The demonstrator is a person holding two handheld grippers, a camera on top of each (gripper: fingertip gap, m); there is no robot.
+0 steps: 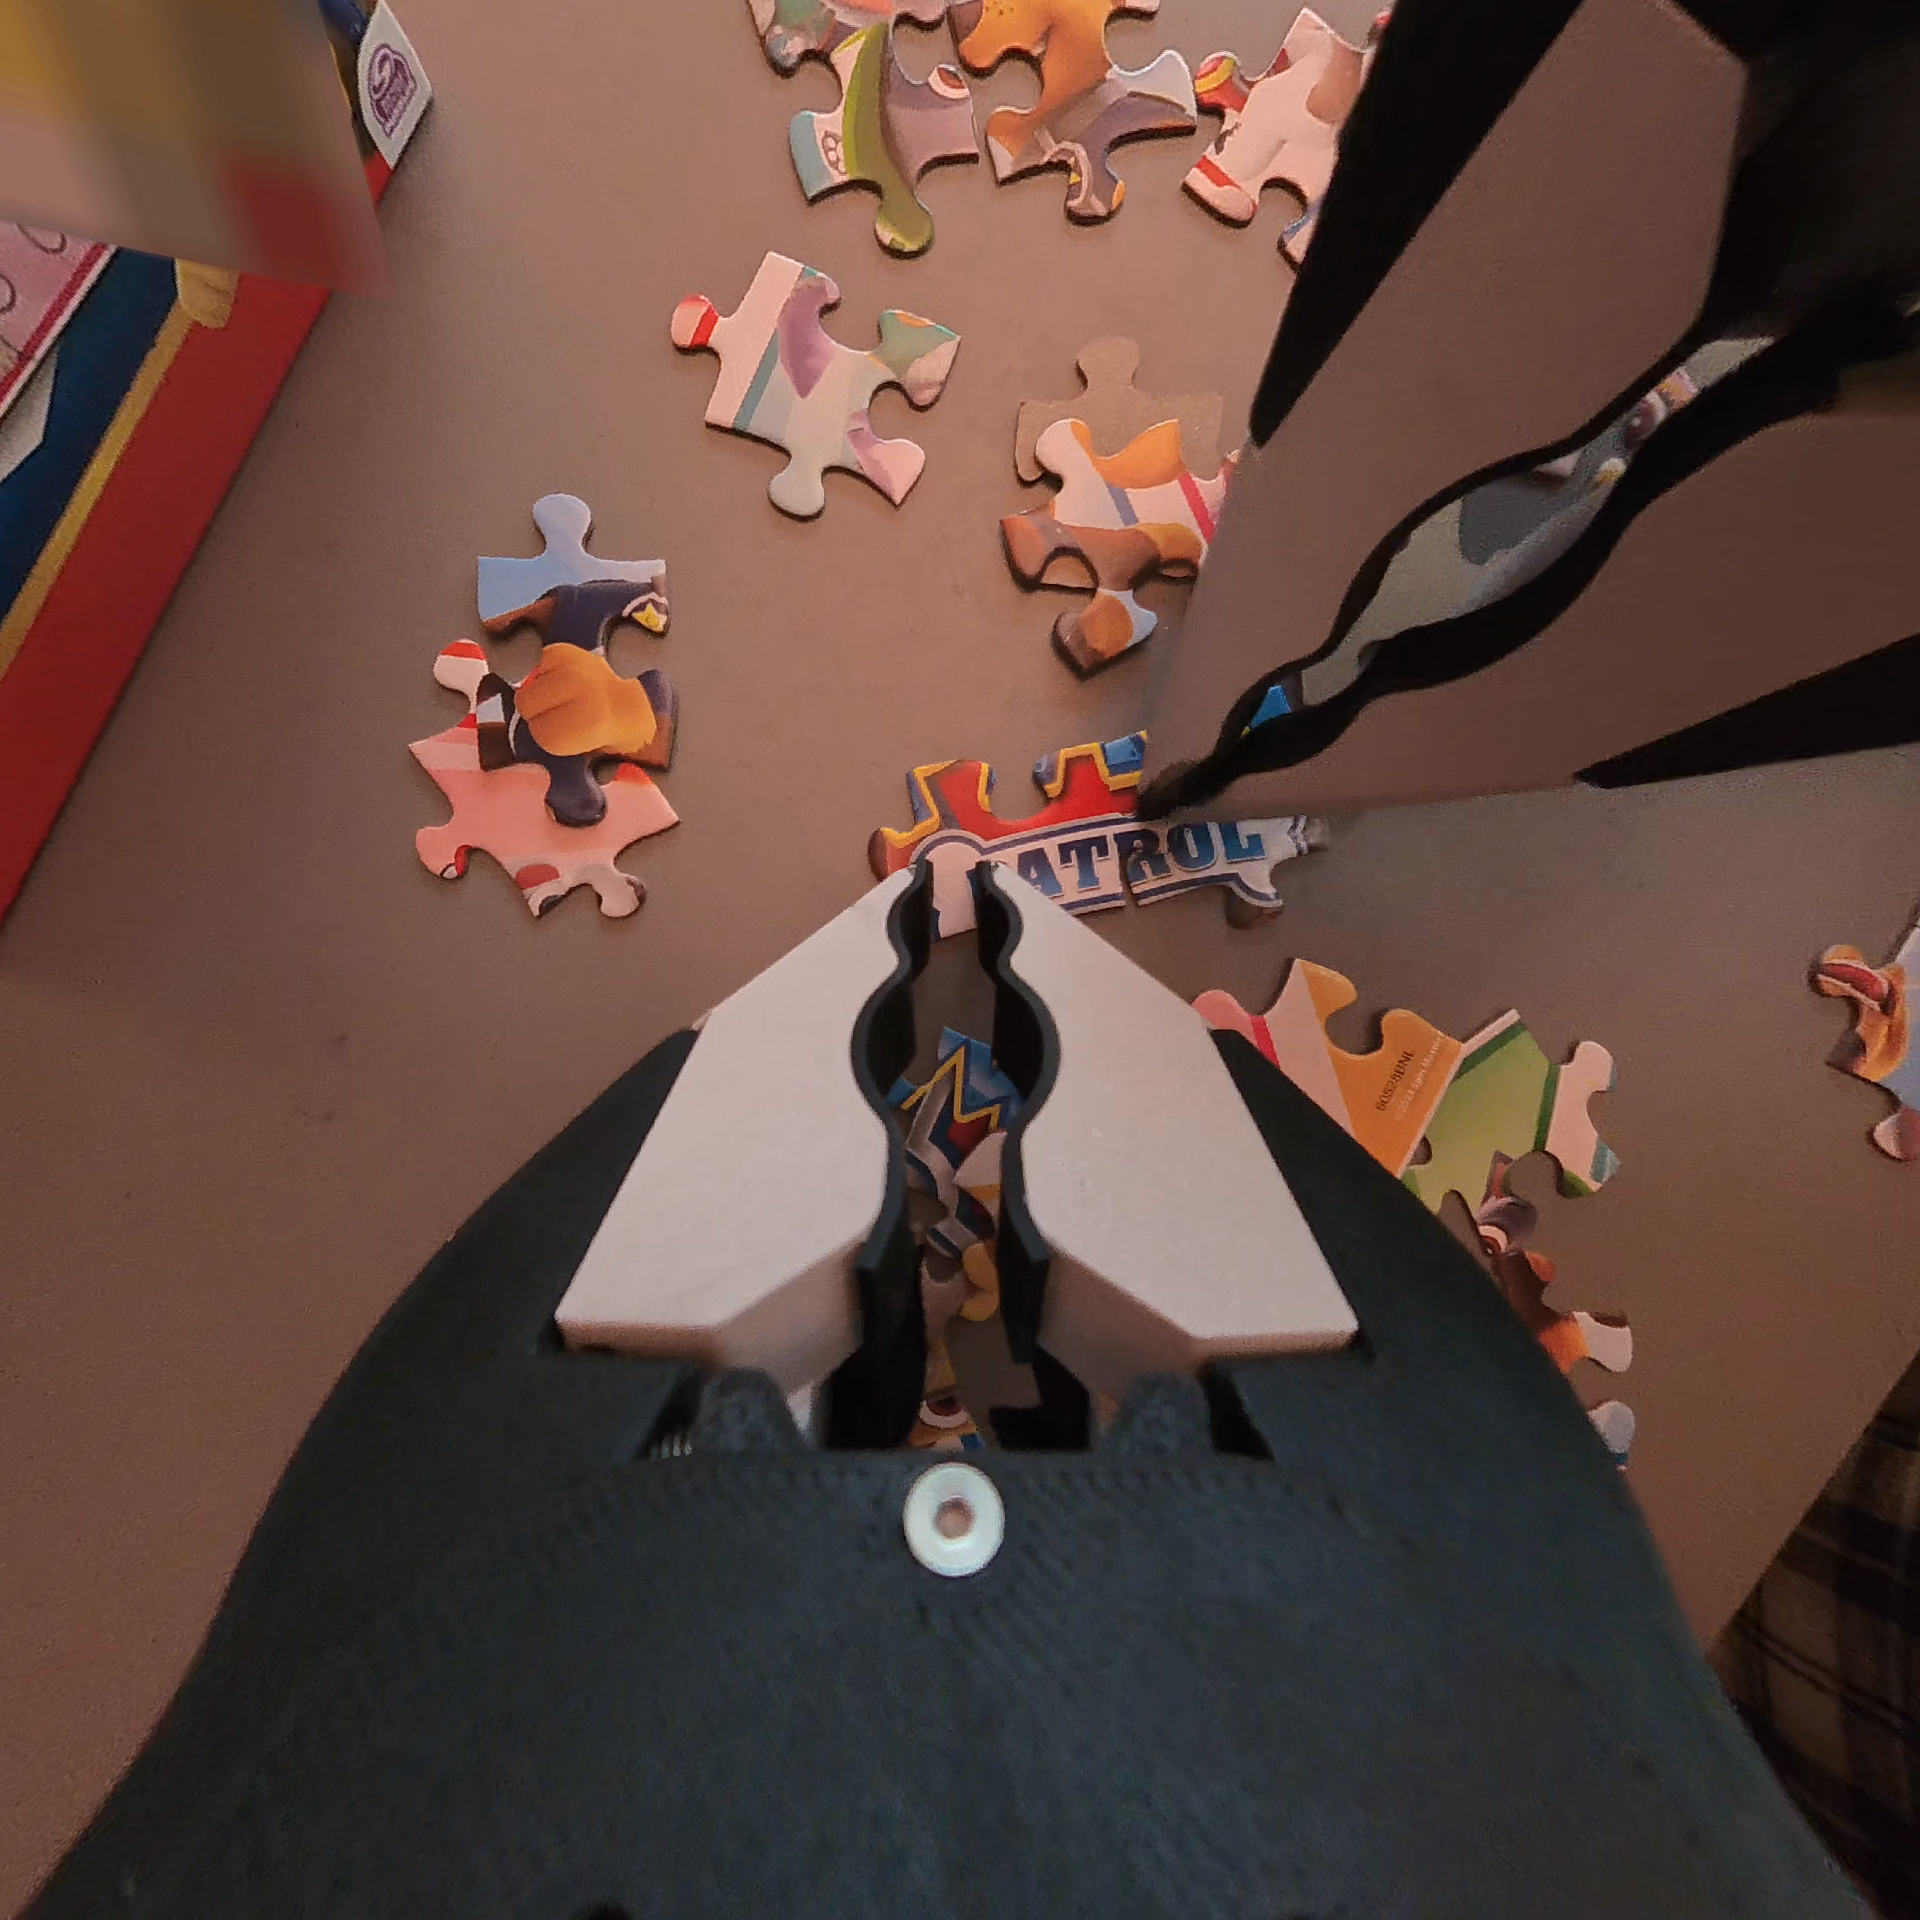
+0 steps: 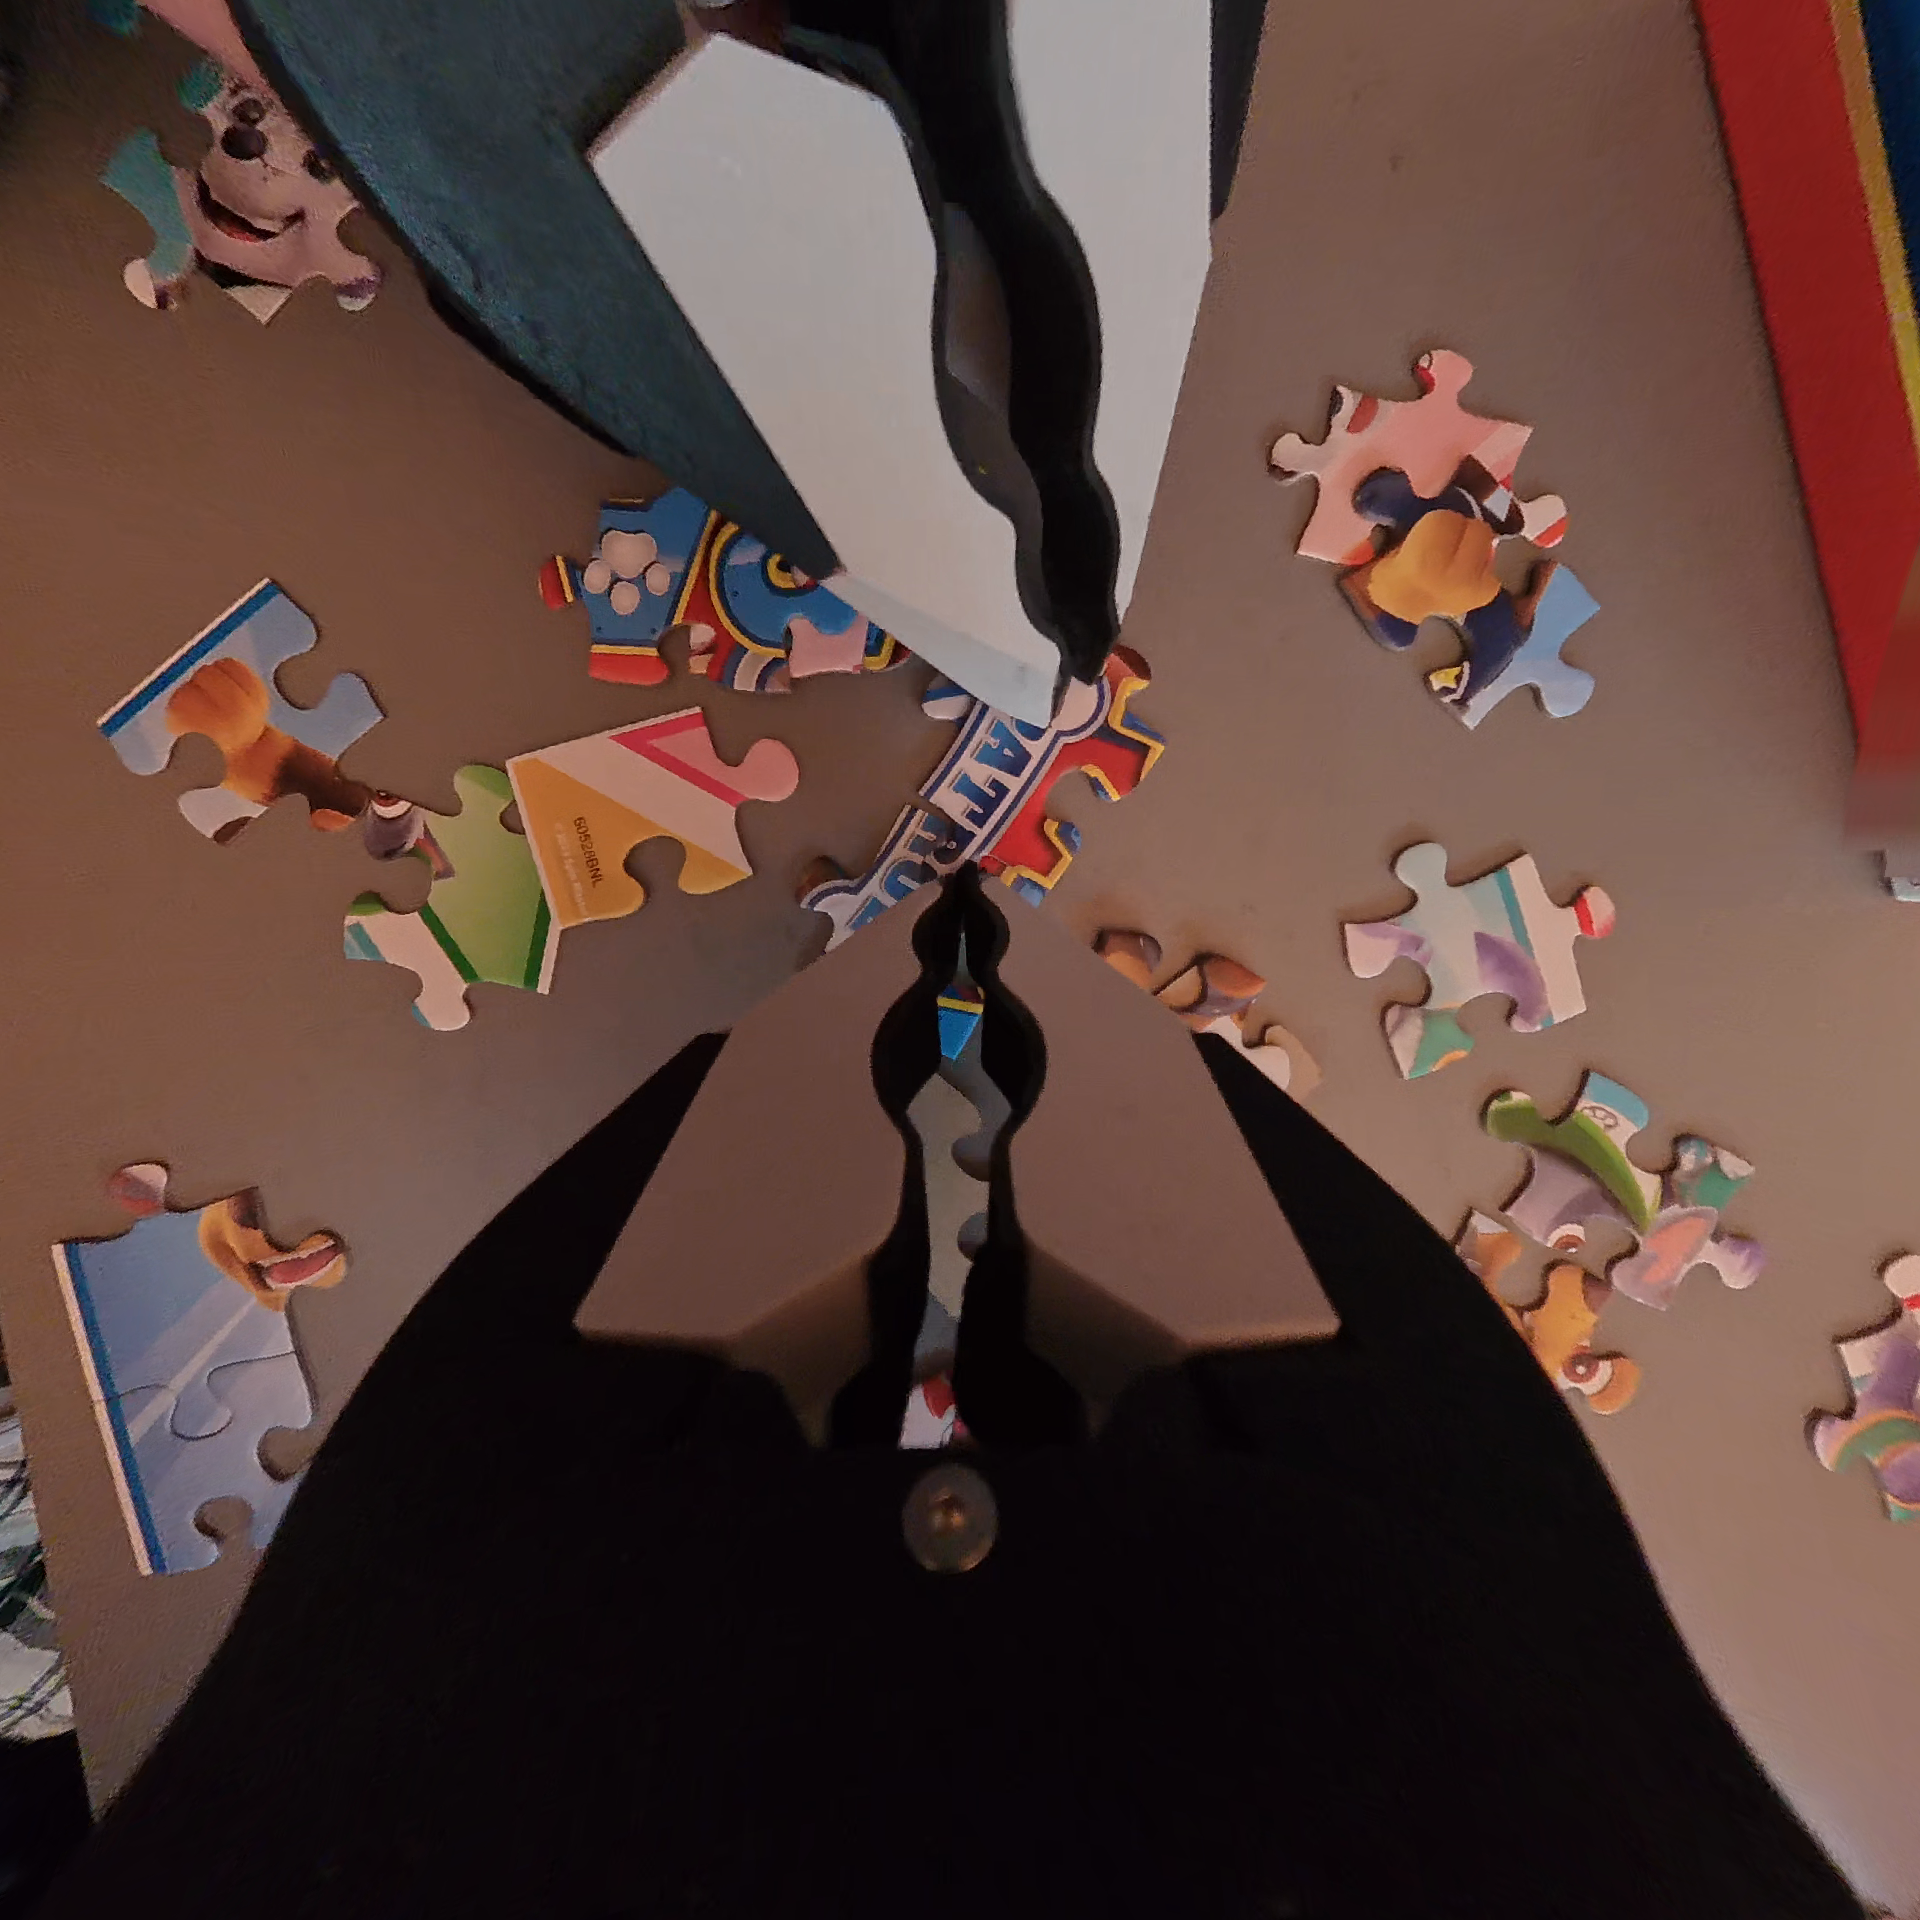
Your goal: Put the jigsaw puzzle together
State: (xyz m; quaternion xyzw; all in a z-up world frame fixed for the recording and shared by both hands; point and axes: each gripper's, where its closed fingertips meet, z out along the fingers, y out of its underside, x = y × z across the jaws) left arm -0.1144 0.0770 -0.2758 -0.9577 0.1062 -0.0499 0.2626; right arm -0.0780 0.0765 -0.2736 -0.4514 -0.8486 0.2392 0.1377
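Two logo puzzle pieces lie joined flat on the brown table [image 1: 312, 1143]: a red and blue one [image 1: 961, 800] and a white and blue one [image 1: 1216, 852]. My left gripper [image 1: 951, 883] has its white fingers slightly apart, with the tips resting on the near edge of the red logo piece; the piece's face shows between them. My right gripper [image 2: 961, 883] is shut and its tip touches the pair near their seam [image 2: 935, 831]. It shows in the left wrist view [image 1: 1164, 795] at the pieces' far edge. The left gripper shows in the right wrist view [image 2: 1081, 665].
A red and blue puzzle box [image 1: 125, 520] lies at the left. Loose and part-joined pieces are scattered around: a pink and navy pair [image 1: 551, 707], a pale piece [image 1: 821, 384], an orange pair [image 1: 1117, 520], a yellow and green pair [image 1: 1455, 1091]. Plaid cloth [image 1: 1849, 1662] is at the lower right. Tip to tip, the grippers are about 4 cm apart.
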